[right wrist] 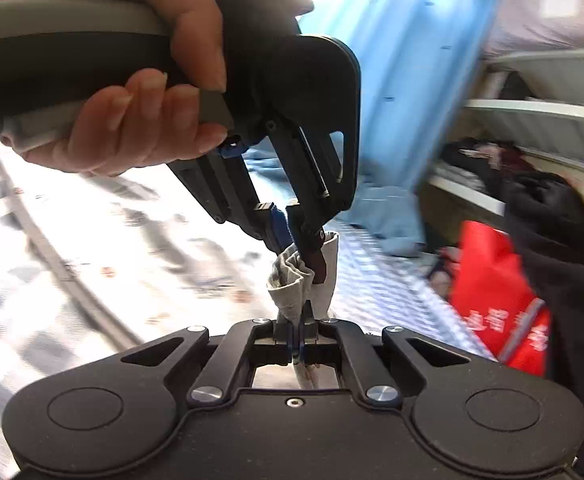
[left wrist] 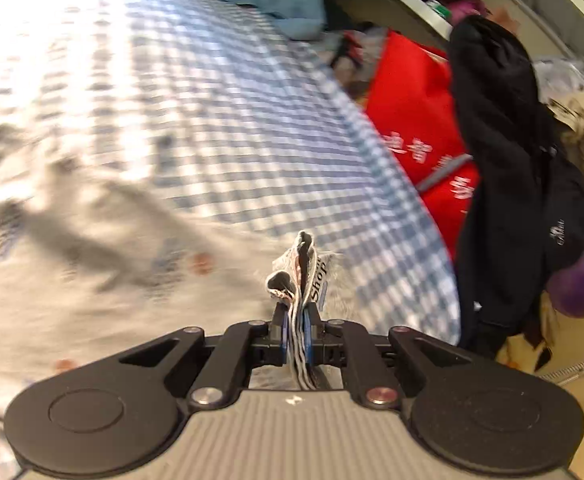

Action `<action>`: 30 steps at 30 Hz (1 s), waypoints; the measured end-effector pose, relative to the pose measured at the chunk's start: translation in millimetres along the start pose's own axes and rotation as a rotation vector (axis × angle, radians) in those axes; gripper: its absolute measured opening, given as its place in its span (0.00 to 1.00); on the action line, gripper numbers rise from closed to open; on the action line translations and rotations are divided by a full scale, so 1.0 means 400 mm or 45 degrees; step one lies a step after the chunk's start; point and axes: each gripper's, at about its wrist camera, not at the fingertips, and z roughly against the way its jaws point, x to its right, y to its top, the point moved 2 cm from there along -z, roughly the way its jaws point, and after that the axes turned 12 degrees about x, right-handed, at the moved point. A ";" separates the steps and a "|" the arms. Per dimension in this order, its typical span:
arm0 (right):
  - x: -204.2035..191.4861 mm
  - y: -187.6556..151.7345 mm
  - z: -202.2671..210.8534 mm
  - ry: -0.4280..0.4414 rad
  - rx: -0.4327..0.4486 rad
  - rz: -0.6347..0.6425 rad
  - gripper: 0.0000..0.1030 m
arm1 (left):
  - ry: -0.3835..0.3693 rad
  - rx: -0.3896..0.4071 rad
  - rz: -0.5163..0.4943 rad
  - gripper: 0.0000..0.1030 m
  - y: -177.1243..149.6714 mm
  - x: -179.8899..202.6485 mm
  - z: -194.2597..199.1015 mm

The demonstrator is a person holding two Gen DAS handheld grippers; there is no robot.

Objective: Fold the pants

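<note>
Evidently mid-fold, both the left gripper (left wrist: 296, 320) and right gripper (right wrist: 298, 328) have fingers clenched on the pants (right wrist: 292, 284) above the bed (left wrist: 211, 100), likely needing a level laydown next.

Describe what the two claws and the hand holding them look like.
Both claws, left claw and right claw, are matte black linkages with rounded disc housings, silver pivot screws and blue fingertip pads. The left claw's body is ribbed grey. A bare hand grips a grey-and-black handle; no cables visible.

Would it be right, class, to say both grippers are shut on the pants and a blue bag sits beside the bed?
Not quite: the bag is red, as the left wrist view shows. Both the left gripper and right gripper are shut on the pants.
</note>
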 end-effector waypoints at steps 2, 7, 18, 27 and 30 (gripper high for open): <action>-0.044 0.002 -0.025 0.041 -0.031 0.005 0.01 | 0.006 0.006 0.003 0.08 -0.005 -0.050 -0.006; -0.131 -0.008 -0.068 0.099 -0.131 0.030 0.02 | 0.015 -0.010 -0.014 0.08 -0.034 -0.149 -0.011; -0.180 -0.022 -0.062 0.061 -0.153 0.024 0.02 | -0.029 0.014 0.000 0.08 -0.043 -0.182 0.001; -0.187 0.105 -0.056 0.061 -0.024 -0.024 0.02 | -0.021 0.097 -0.045 0.06 0.051 -0.174 0.119; -0.225 0.157 -0.068 0.103 0.025 -0.030 0.02 | 0.013 0.129 -0.079 0.06 0.085 -0.202 0.184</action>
